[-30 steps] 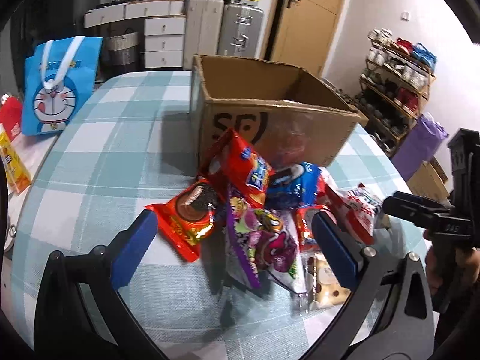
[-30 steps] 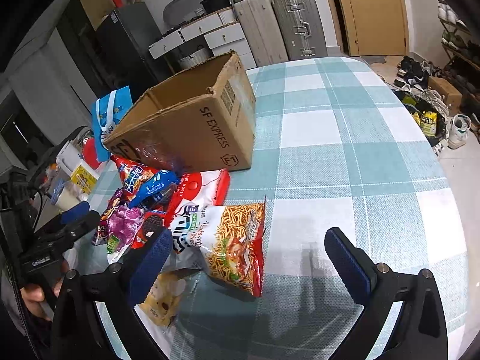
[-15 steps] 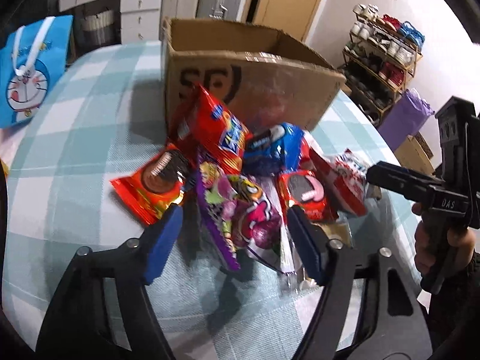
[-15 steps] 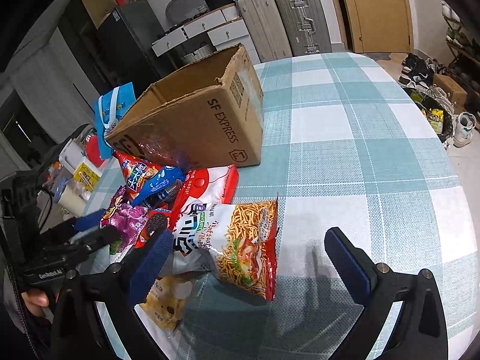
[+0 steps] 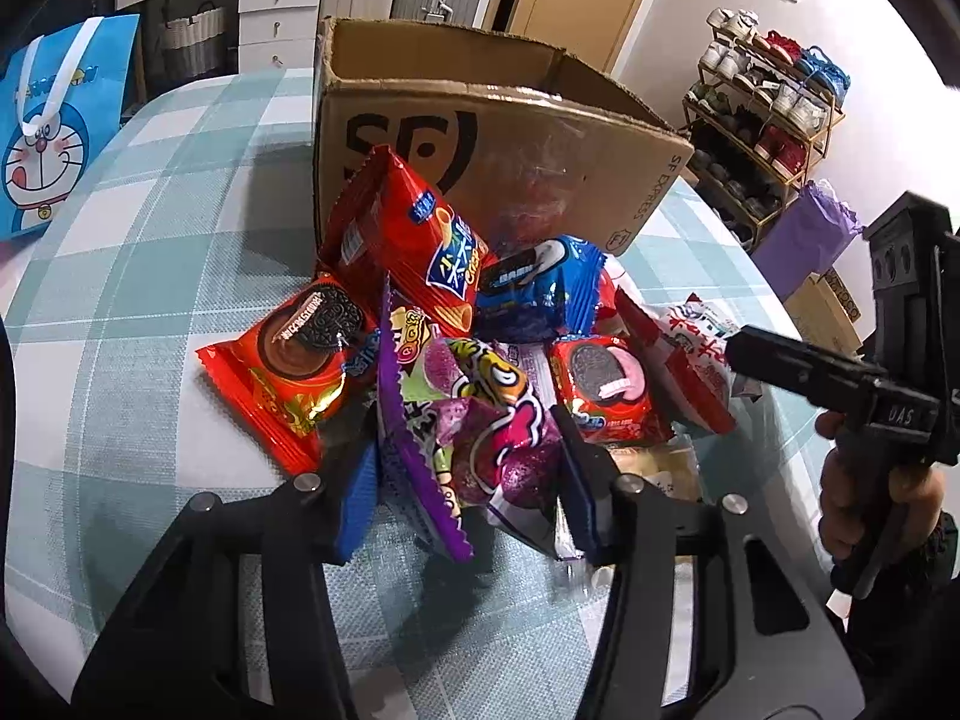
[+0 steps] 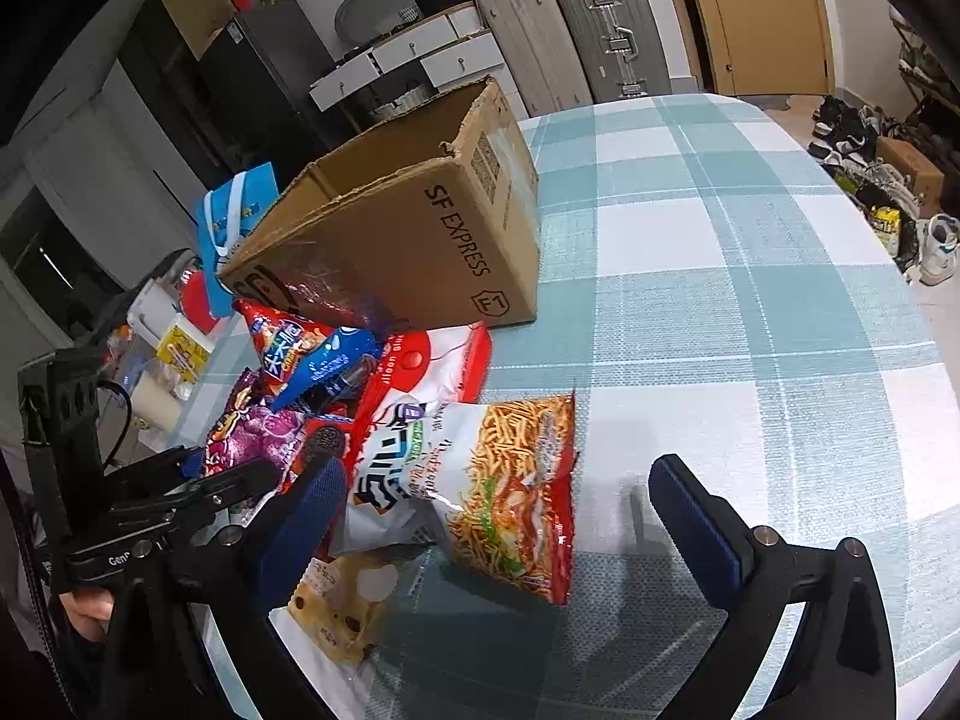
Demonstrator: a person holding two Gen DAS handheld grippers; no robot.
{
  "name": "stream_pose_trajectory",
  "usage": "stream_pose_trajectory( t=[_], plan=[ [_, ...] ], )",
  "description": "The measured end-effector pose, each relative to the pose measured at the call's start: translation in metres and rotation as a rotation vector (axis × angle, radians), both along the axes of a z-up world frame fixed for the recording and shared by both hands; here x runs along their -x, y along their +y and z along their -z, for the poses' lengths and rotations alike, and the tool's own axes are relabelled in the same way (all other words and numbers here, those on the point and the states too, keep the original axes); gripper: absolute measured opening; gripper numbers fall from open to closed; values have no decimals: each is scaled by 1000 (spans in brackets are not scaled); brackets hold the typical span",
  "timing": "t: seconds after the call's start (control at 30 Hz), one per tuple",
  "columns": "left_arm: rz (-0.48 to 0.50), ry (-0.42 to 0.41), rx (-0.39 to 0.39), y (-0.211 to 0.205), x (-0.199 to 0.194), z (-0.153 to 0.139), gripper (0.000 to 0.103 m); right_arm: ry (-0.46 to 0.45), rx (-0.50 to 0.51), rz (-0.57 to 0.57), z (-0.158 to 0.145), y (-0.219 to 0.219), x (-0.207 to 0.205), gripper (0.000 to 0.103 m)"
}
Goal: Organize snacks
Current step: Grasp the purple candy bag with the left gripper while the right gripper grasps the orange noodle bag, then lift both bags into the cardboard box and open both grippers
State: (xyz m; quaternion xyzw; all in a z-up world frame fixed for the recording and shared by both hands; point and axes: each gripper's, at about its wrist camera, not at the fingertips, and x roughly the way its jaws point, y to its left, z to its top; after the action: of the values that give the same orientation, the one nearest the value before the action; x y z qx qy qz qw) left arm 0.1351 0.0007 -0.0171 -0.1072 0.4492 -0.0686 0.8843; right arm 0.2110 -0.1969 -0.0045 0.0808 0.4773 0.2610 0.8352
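The left hand-held gripper (image 5: 465, 483) has just been closing, and its blue pads now press both sides of the purple candy bag (image 5: 474, 420) at the near edge of the snack pile. Earlier the jaws stood wide around the pile; now they pinch one bag, so the pick looks made and a lift toward the cardboard box (image 5: 480, 138) is likely next.

The right hand-held gripper (image 6: 498, 498) hangs wide open over the worktop (image 6: 750, 300), nothing between its pads; the noodle snack bag (image 6: 510, 492) lies just beside its left finger.

The snacks sit heaped on the worktop, touching the front wall of the box. The box is open-topped, corrugated, with a scuffed glossy tape patch.

The bags are crinkly shiny foil or plastic: a red chip bag (image 5: 414, 240) leaning on the box, an orange cookie pack (image 5: 294, 354), a blue cookie pack (image 5: 534, 288), a small red cookie pack (image 5: 606, 390). All are soft, pillow-shaped, slippery. The tablecloth is teal-and-white check, woven-looking.
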Motion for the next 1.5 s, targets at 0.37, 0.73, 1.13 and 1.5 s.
stream_pose_trajectory(
  t=[0.37,0.73,1.13,1.5],
  plan=[
    [-13,-42,-1,6,18,-15,48,37,7,-25,15,19,-5,103],
    [-21,-65,8,4,25,-21,48,27,-20,-43,7,20,2,91],
    [-26,-89,7,4,27,-28,48,28,-59,-10,2,9,5,61],
    [-39,-148,6,7,37,-52,48,-79,-114,-5,-29,-5,20,60]
  ],
)
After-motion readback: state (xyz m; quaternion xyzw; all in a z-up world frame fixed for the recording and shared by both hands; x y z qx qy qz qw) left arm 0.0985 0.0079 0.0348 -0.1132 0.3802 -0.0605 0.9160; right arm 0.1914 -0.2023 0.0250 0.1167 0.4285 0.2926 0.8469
